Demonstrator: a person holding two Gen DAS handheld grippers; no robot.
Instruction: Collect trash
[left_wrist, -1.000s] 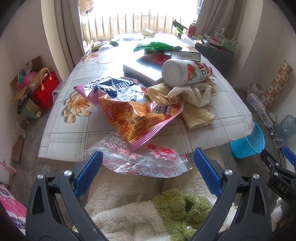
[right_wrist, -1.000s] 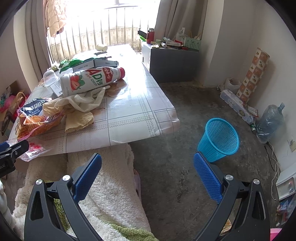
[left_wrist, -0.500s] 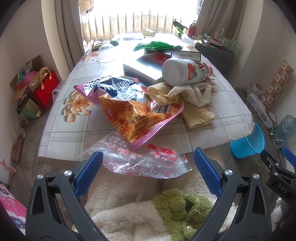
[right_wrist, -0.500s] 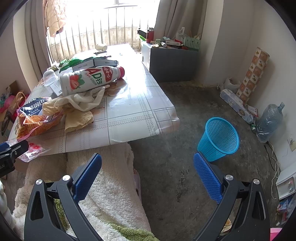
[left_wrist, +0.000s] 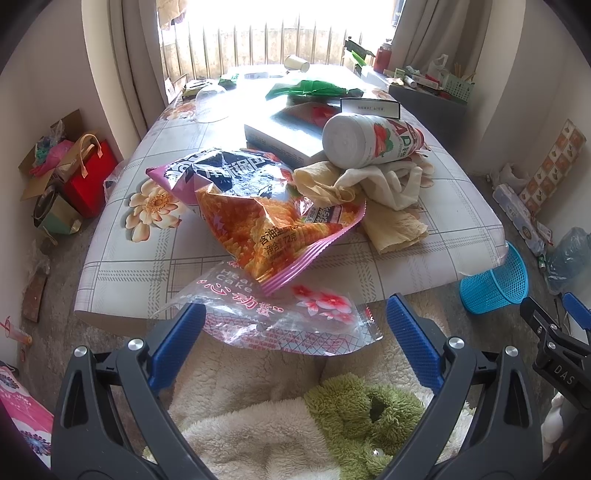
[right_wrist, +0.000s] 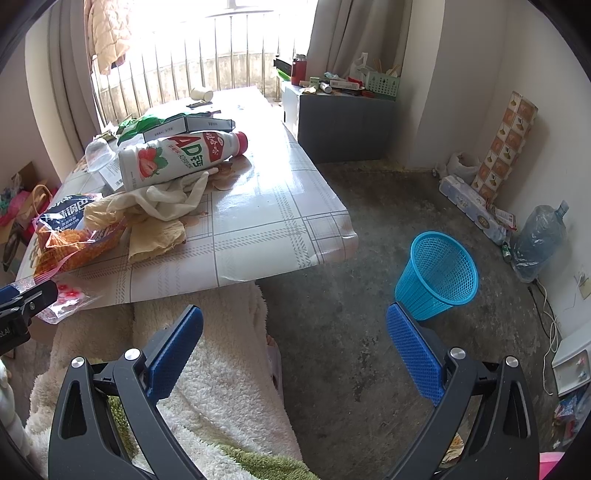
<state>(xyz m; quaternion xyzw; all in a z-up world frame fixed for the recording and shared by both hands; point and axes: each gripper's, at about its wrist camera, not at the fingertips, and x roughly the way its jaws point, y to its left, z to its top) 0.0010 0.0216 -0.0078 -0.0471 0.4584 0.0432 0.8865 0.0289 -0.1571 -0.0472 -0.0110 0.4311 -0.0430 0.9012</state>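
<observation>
A clear plastic cake wrapper (left_wrist: 273, 314) with pink flowers hangs over the table's near edge, between the tips of my open left gripper (left_wrist: 295, 339); I cannot tell if they touch. Behind it lie an orange and purple snack bag (left_wrist: 266, 210), crumpled yellow paper (left_wrist: 391, 225), a white cloth and a strawberry milk bottle (left_wrist: 373, 138). A blue mesh waste basket (right_wrist: 437, 275) stands on the floor right of the table. My right gripper (right_wrist: 294, 343) is open and empty above the floor, left of the basket. The bottle (right_wrist: 177, 158) also shows in the right wrist view.
The table (right_wrist: 258, 229) has a checked cloth; books, a green bag, a glass bowl and a paper cup lie further back. A fluffy white blanket (right_wrist: 221, 354) lies below the table edge. A grey cabinet, a water jug (right_wrist: 535, 240) and boxes line the right wall.
</observation>
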